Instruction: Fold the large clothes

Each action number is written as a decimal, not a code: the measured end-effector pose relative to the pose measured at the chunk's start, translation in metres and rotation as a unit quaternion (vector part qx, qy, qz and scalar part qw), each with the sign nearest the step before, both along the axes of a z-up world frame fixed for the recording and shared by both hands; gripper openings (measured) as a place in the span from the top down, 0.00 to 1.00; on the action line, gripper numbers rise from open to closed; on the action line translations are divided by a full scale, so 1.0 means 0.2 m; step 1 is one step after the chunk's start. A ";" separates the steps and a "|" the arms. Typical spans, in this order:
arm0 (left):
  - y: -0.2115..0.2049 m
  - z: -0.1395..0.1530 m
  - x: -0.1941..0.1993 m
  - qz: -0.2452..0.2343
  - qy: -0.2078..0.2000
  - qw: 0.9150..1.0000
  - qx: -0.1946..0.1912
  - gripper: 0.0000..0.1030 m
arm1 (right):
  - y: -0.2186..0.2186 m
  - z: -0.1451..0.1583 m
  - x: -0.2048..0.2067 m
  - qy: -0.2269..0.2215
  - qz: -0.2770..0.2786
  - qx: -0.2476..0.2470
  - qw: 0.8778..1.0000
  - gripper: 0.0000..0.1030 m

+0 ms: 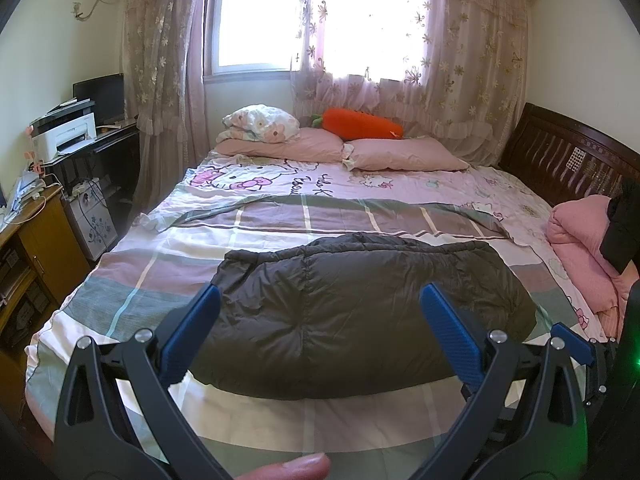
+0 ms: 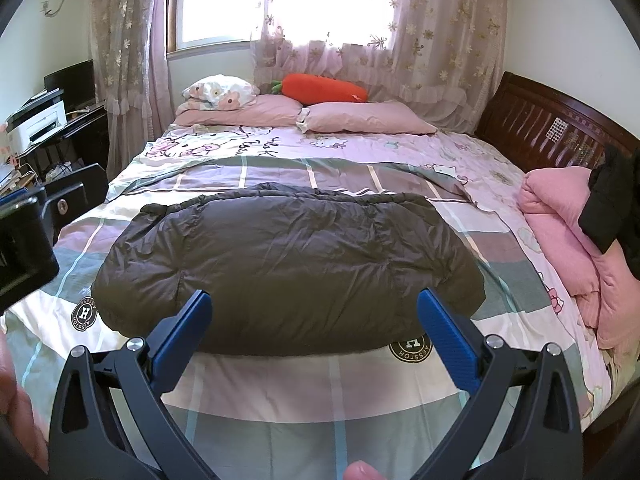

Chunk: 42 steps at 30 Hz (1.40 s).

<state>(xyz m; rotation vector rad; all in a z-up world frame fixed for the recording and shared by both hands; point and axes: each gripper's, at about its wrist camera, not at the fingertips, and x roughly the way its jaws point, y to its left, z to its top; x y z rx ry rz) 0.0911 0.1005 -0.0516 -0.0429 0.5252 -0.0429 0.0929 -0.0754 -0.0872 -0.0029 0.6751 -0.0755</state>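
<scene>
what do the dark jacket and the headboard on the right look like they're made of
Dark jacket: likely thin nylon or polyester shell over puffy fill; faint sheen, fine crinkles, stitched quilted sections. Headboard: looks like dark, glossy varnished wood; reddish-brown tone with carved slats.

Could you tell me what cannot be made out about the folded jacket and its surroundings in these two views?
- Dark puffer jacket: sleeves and zipper hidden, tucked inside the fold, in both views.
- Black garment on the pink blanket: cut off by the right edge.
- Left hand-held gripper and right hand-held gripper: open, empty; whether they hover above the bed is unclear.
</scene>
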 end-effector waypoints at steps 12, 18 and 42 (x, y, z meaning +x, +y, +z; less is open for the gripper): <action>-0.01 -0.02 0.00 -0.007 0.003 1.000 0.001 0.02 | 0.01 0.00 0.01 0.003 0.003 0.001 1.000 0.01; -0.02 -0.02 0.01 -0.015 0.008 1.000 0.008 0.02 | 0.01 -0.01 0.02 0.007 0.002 0.002 1.000 0.01; 0.04 -0.02 0.05 -0.035 0.020 0.999 -0.025 0.02 | -0.01 -0.06 0.04 0.016 0.006 0.011 1.000 0.01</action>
